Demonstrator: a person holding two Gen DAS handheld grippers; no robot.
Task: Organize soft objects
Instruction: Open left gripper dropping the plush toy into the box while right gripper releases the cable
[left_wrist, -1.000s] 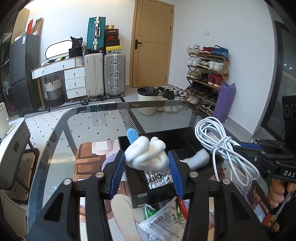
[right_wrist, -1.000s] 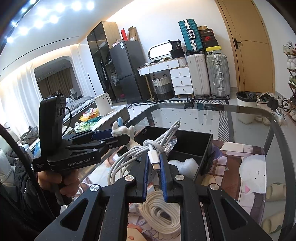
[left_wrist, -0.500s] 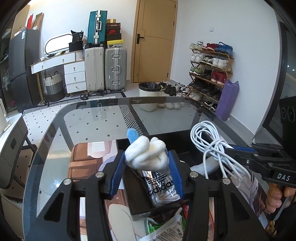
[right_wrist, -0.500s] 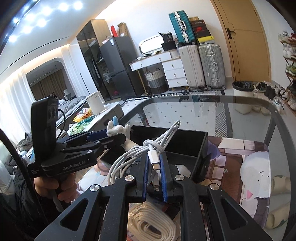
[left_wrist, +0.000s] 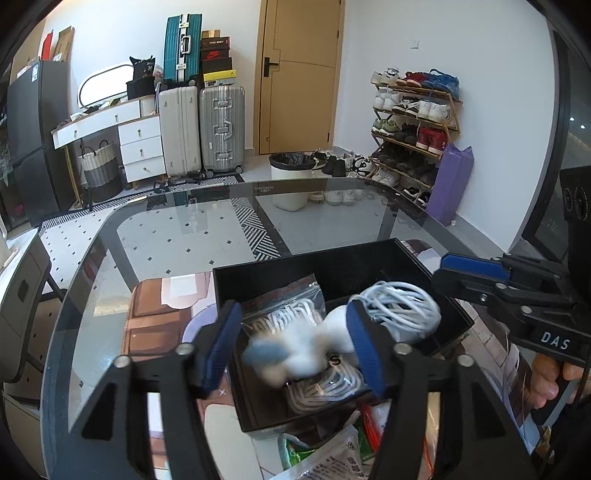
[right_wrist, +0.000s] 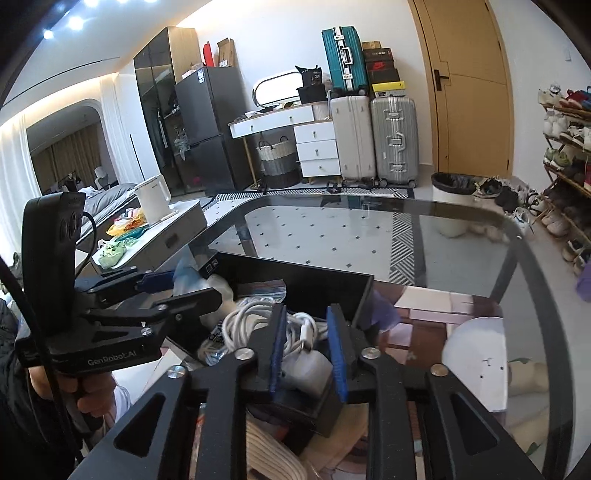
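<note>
Glass table (left_wrist: 166, 251) | black box (left_wrist: 332, 266) under both grippers | left gripper (left_wrist: 291, 343) opening, plush toy (left_wrist: 295, 354) dropping free between jaws | right gripper (right_wrist: 306, 347) opening above released white cable (right_wrist: 258, 321)

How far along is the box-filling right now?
Done: a bagged cord and the white cable bundle lie in the black box. In hand: both hand-held grippers are opening; the left hand-held gripper is dropping a blurred white sock, and the right hand-held gripper is letting the cable go. Left: packets in front of the box.
</note>
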